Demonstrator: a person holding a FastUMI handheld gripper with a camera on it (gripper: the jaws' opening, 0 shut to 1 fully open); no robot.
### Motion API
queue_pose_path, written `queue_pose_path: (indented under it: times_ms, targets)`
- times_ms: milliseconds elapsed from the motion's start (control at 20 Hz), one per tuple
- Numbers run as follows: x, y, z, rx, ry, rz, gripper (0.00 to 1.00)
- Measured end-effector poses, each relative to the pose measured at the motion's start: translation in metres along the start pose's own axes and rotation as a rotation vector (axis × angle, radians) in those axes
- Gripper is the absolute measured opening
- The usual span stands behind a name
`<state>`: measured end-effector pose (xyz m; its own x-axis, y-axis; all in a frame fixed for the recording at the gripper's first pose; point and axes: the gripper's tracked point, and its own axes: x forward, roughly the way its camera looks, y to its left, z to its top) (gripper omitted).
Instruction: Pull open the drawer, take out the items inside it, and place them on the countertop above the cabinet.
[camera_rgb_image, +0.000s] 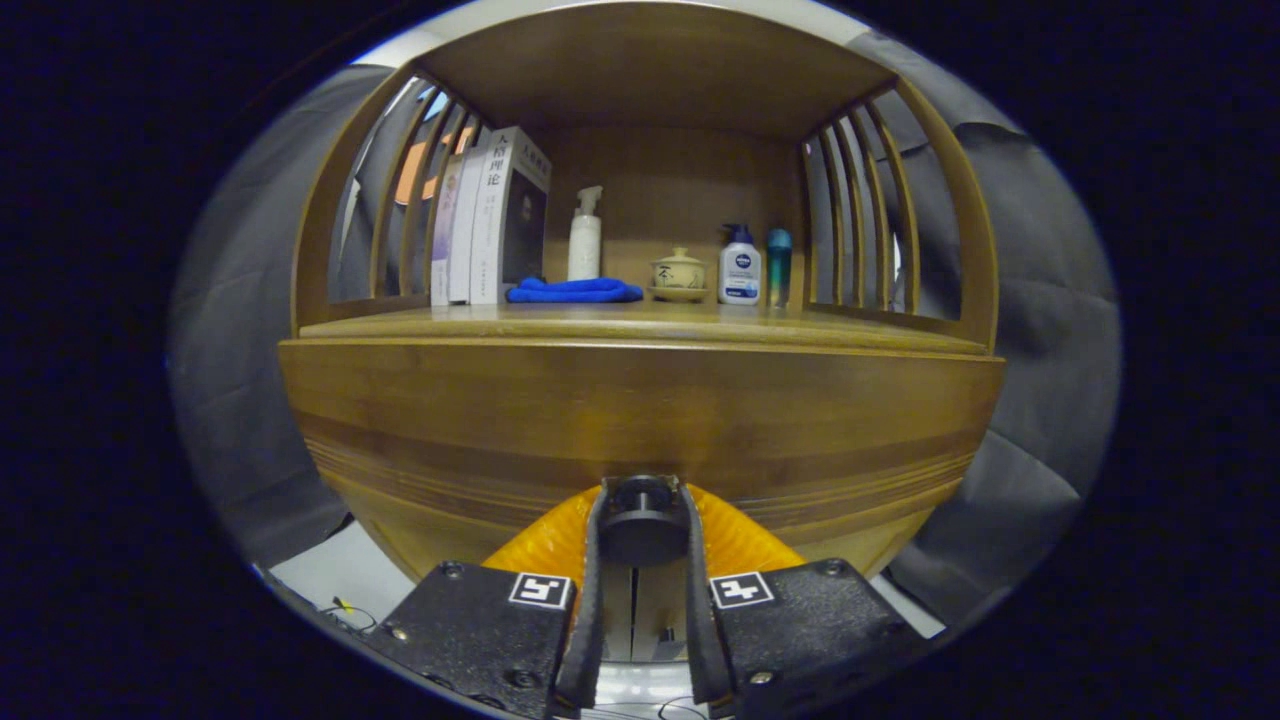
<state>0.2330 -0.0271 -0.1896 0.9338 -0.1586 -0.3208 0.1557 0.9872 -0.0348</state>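
Observation:
A wooden cabinet faces me, its drawer front (640, 420) right ahead of the fingers. A round black drawer knob (641, 522) sits between my two orange fingers (545, 545), and the black pads press against both of its sides. My gripper (641, 515) is shut on this knob. The drawer's inside is hidden, and I cannot tell whether the drawer is pulled out at all. Above the drawer front runs the wooden countertop (700, 325).
On the countertop stand several books (495, 220) at the left, a white pump bottle (585, 240), a folded blue cloth (575, 291), a small lidded ceramic cup (679, 273), a white lotion bottle (740, 268) and a teal bottle (778, 262). Slatted wooden sides flank the shelf.

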Motion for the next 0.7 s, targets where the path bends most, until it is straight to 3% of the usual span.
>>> queue_pose_path:
  times_ms: [700]
  targets:
    - [-0.107,-0.004,-0.036,-0.011,-0.008,0.060,0.37]
